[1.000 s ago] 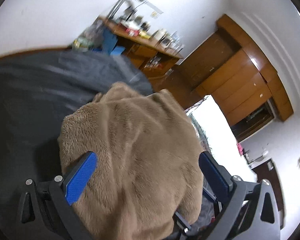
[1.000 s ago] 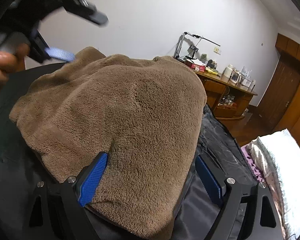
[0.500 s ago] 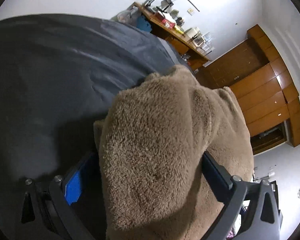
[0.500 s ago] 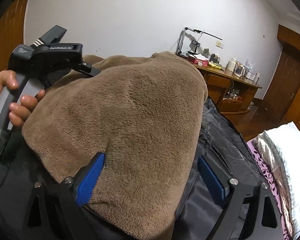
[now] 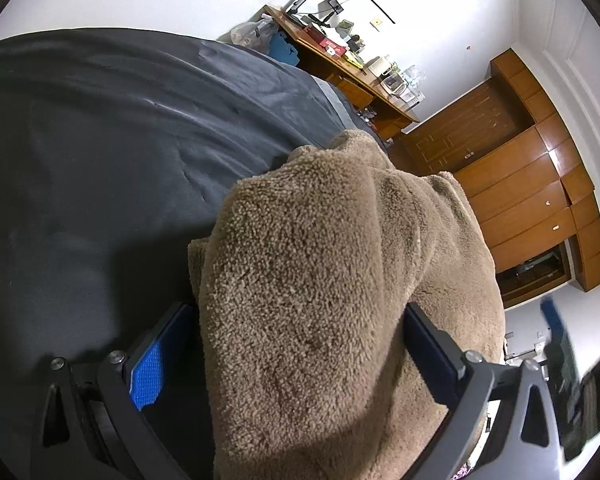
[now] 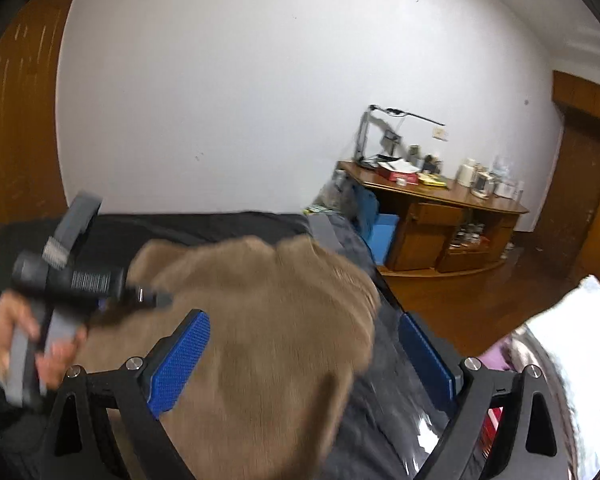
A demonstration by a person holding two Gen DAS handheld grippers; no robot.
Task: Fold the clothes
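Two grippers are seen over a brown fleece garment [image 5: 324,300] that is heaped on a dark grey bed cover [image 5: 112,140]. In the left wrist view, the left gripper [image 5: 300,344] is spread wide, with its blue-padded fingers [image 5: 148,372] set on either side of a thick fold of the fleece. The fold fills the gap between the jaws and hides the inner faces; the right-hand pad is pressed against the pile, while a dark gap is left between the left-hand pad and the cloth, so no firm pinch is shown. Whether the fleece is carried by this gripper or merely lies between its fingers cannot be told.

In the right wrist view, the right gripper [image 6: 308,356] is likewise held wide apart and nothing is clamped by it. The garment [image 6: 260,340] is seen blurred under and between its fingers [image 6: 180,360]; contact with the pads cannot be judged. At the left of this view, the left gripper [image 6: 156,300] is grasped by a hand [image 6: 28,344], with its tip buried in the upper edge of the fleece.

A wooden desk [image 6: 432,208] loaded with small items is seen against the white wall [image 6: 260,80], and wooden cabinets [image 5: 540,200] are visible beyond the bed.
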